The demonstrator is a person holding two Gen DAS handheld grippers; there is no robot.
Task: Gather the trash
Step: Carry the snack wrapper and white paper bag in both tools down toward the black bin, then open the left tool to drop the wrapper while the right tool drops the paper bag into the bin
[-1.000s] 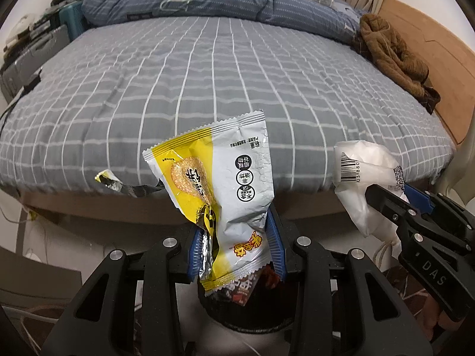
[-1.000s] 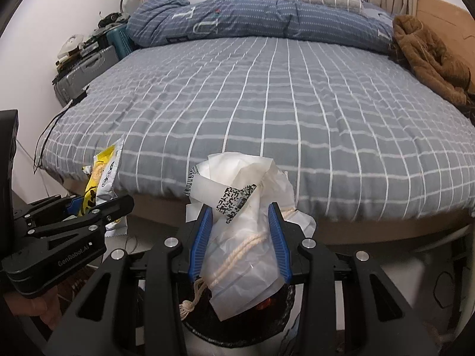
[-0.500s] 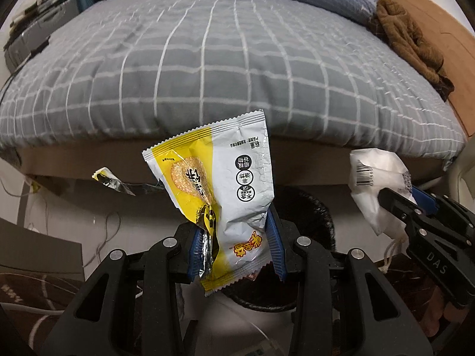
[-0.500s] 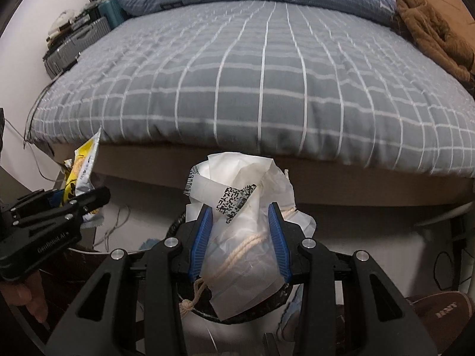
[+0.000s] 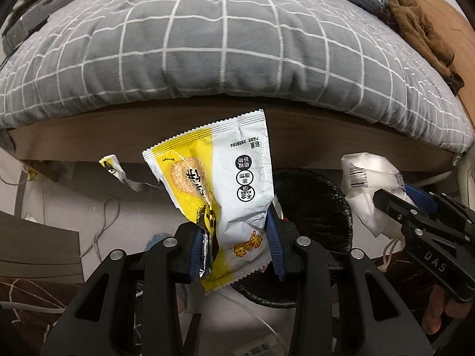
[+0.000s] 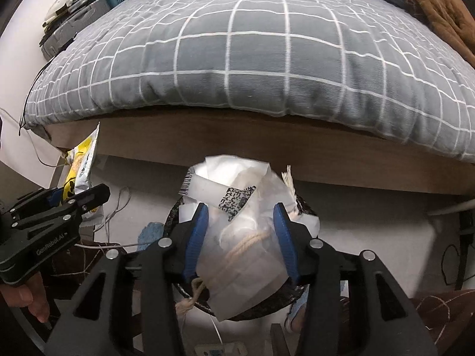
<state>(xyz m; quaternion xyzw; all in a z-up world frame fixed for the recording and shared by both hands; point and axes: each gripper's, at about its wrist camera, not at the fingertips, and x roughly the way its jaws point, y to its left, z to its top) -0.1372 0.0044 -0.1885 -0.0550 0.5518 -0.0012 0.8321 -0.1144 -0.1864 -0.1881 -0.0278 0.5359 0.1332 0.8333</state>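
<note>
1. We note a round black trash bin on the floor, just below the wooden bed frame; its dark ribbed liner is crinkled, and something reddish shows inside (too dim to name).
2. Left gripper: blue-padded fingers pinched on a yellow-and-silver snack wrapper, glossy foil, serrated top edge, creased at the grip. It hangs upright over the bin's near-left rim.
3. A torn strip of the same foil trails off the wrapper's left side.
4. Right gripper: fingers clamped on a white plastic bag, thin, translucent, crumpled, with a printed code label and a beige twisted cord inside. The bag sits directly above the bin.
5. Behind both: a grey quilt with a white grid, soft and puffed over the frame edge; a brown fuzzy garment lies at the bed's right.
</note>
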